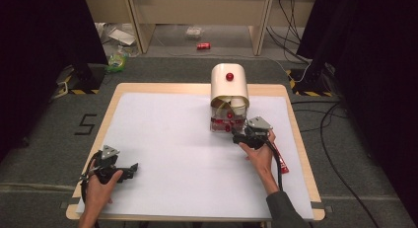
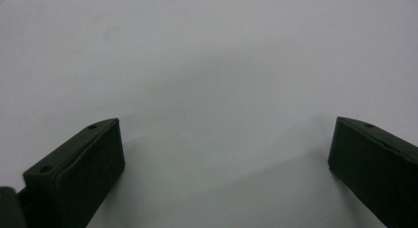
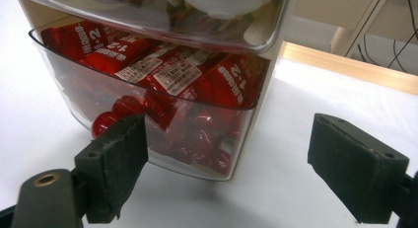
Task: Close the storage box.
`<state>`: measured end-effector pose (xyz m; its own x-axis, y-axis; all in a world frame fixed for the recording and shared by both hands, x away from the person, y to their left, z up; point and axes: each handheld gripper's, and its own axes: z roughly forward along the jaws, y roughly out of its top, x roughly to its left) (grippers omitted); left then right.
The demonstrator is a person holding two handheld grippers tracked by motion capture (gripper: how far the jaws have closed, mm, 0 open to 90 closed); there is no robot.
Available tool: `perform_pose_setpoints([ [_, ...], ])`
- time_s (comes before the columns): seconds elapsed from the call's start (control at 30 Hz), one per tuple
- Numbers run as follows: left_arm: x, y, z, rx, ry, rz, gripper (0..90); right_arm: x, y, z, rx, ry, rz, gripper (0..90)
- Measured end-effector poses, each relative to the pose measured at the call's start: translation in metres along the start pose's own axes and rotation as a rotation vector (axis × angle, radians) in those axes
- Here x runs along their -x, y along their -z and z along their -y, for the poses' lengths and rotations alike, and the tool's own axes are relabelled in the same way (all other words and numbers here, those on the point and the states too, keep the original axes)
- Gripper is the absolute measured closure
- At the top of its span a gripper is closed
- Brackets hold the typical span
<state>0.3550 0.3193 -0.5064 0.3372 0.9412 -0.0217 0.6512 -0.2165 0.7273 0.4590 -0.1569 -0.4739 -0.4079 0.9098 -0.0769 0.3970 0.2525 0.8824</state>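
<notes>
A: Near edge, left gripper (image 1: 132,168) parked on the white surface (image 1: 162,139), fingers (image 2: 79,173) wide, nothing between them. Idle.

B: Right one?

A: Right gripper (image 1: 236,137) is at the far right, just in front of the storage box (image 1: 228,97). Fingers (image 3: 116,161) wide open, holding nothing, lined up on the lower clear drawer (image 3: 148,109).

B: Drawer state?

A: Pulled partly out. It's packed with red packets (image 3: 167,72) and has a red knob (image 3: 106,122) low on its front, right by one finger. Upper drawer (image 3: 162,16) is clear too, with pale stuff inside.

B: Progress?

A: My read: drawer's open and loaded; a push shut or one more item looks like what's left. One red tube (image 1: 281,161) lies on the surface near the right hand (image 1: 260,151).

B: Box look?

A: Cream, rounded top, red knob up top (image 1: 229,76).
</notes>
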Motion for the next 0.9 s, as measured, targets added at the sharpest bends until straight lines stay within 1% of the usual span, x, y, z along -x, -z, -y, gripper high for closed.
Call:
perform_pose_setpoints([
  [0.13,0.000,0.000,0.000,0.001,0.002,0.001,0.0,-0.001,0.004,-0.001,-0.002,-0.002,0.003,22.1],
  [0.17,0.000,0.000,0.000,0.000,0.002,0.001,0.0,-0.001,0.006,-0.002,0.003,0.000,0.011,23.1],
  [0.23,0.000,0.000,0.000,0.000,0.002,0.001,0.0,-0.001,0.011,-0.002,0.006,-0.022,0.019,23.3],
  [0.33,0.000,0.000,0.000,0.001,0.002,0.001,0.0,-0.002,0.021,0.001,-0.006,-0.038,-0.002,23.6],
  [0.4,0.000,0.000,0.000,0.001,0.002,0.002,0.0,-0.004,0.028,0.003,-0.020,-0.034,0.001,23.8],
  [0.47,0.000,0.000,0.000,0.001,0.002,0.002,0.0,-0.004,0.034,0.005,-0.037,-0.029,-0.010,23.9],
  [0.57,0.000,0.000,0.000,0.001,0.002,0.002,0.0,-0.004,0.040,0.009,-0.047,-0.021,-0.025,24.0],
  [0.67,0.000,0.000,0.000,0.001,0.003,0.002,0.0,-0.003,0.046,0.011,-0.048,-0.017,-0.033,24.0],
  [0.9,0.000,0.000,0.000,0.001,0.003,0.002,0.0,-0.001,0.062,0.015,-0.060,-0.034,-0.062,22.4],
])
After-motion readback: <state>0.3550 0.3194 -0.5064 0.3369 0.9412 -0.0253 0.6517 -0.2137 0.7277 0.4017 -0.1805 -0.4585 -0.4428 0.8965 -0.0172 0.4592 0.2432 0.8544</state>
